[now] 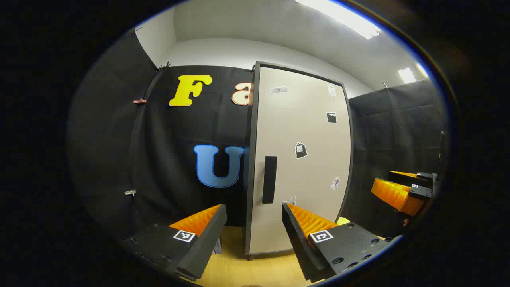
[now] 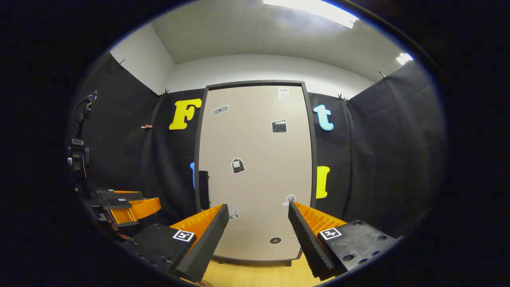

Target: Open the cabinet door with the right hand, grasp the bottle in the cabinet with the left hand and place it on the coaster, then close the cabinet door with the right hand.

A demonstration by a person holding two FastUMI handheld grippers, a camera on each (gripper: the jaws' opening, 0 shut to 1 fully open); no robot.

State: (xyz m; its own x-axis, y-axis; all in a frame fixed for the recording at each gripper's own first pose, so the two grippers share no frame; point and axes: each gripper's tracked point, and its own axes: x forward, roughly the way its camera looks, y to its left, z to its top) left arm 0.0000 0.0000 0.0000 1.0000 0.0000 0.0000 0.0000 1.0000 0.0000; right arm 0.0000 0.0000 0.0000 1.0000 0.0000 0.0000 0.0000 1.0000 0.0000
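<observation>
door: cabinet door (image 2: pixel 255 171) closed, upright on surface (image 2: pixel 255 275)
handle: vertical bar (image 2: pixel 203 189), 10 o'clock of right hand-held gripper (image 2: pixel 259 223)
right: fingers apart, empty
left: left hand-held gripper (image 1: pixel 255 223) apart, handle (image 1: pixel 269 179) nearer it, 12 o'clock

Each gripper (image 1: pixel 253 217) has two wedge-shaped fingers with ribbed, sawtooth inner faces, mounted on black blocks. Each block carries a small square black-and-white marker, and the block at 5 o'clock shows round screw holes. The right gripper (image 2: pixel 258 217) looks alike.
</observation>
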